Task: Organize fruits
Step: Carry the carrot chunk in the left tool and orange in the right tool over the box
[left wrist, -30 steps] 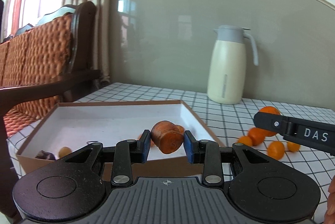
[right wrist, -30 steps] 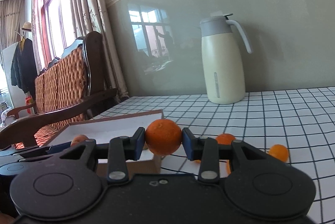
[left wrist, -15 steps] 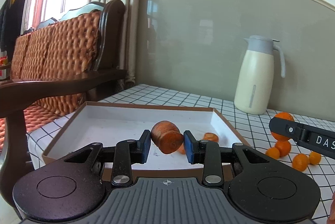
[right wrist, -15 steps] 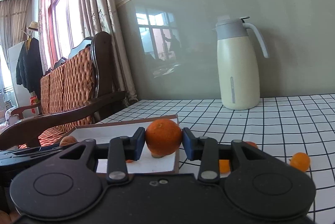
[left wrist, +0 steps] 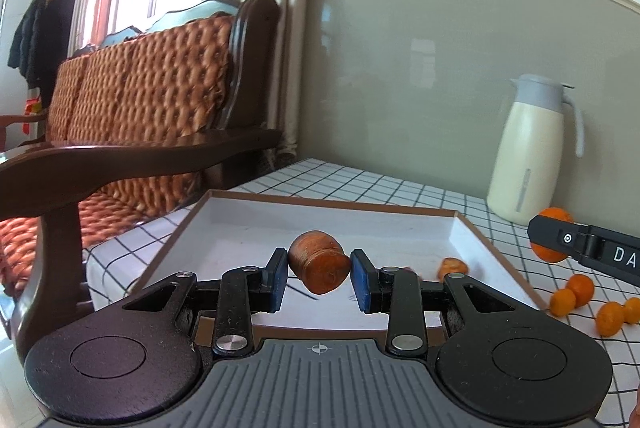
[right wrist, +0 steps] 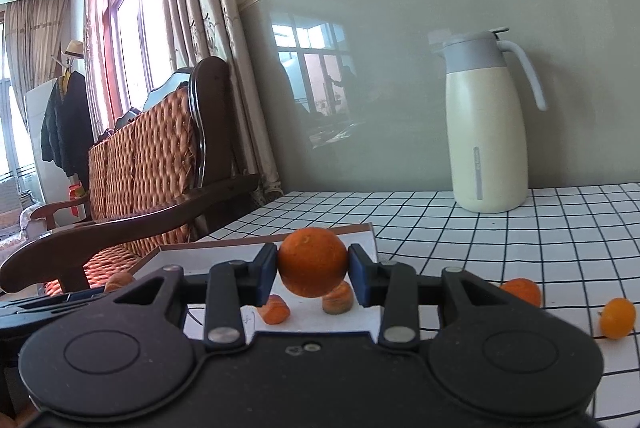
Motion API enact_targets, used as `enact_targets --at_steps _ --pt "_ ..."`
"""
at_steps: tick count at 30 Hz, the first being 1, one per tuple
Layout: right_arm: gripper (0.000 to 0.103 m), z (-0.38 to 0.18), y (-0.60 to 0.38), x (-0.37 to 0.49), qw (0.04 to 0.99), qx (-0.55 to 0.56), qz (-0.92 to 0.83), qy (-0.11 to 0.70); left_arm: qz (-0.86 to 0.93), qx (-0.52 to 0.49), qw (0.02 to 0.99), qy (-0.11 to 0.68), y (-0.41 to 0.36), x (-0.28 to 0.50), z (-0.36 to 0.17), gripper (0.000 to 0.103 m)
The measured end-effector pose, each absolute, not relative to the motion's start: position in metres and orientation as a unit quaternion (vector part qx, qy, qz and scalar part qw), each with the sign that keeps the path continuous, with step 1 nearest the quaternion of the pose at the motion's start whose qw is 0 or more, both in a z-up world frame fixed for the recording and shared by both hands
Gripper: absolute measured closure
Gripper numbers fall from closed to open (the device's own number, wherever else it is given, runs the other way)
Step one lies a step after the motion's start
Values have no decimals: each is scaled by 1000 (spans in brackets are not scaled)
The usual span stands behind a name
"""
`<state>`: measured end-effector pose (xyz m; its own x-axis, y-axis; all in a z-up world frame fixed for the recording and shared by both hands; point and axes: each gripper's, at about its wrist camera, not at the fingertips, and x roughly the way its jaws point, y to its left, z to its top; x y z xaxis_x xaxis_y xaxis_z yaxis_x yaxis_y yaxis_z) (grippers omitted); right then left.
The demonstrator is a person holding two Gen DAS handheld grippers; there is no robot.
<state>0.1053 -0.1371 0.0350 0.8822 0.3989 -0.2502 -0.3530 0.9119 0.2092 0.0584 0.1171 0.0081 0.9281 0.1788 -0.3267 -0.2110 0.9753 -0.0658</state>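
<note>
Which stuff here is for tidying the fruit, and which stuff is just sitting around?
For the job:
- left gripper holding a carrot chunk
- right gripper holding an orange
- white box
- small oranges loose on the checked tablecloth

Just sitting around:
- cream jug
- wooden sofa
- curtains

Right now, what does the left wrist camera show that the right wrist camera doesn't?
Only the left wrist view shows the left gripper shut on a carrot chunk, with most of the tray floor visible. Only the right wrist view shows the right gripper shut on an orange, with two carrot pieces on the tray below. Both show the jug, the chair and loose oranges on the checked cloth.
</note>
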Motion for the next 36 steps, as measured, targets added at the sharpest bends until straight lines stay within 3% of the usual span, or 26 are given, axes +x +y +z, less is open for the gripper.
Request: enact_targets --at_steps 33,36 --pt "73 17 -107 176 960 83 174 203 164 -65 965 192 166 117 -2 68" --pt "66 14 -102 183 960 76 166 210 174 -70 962 198 172 126 -5 68"
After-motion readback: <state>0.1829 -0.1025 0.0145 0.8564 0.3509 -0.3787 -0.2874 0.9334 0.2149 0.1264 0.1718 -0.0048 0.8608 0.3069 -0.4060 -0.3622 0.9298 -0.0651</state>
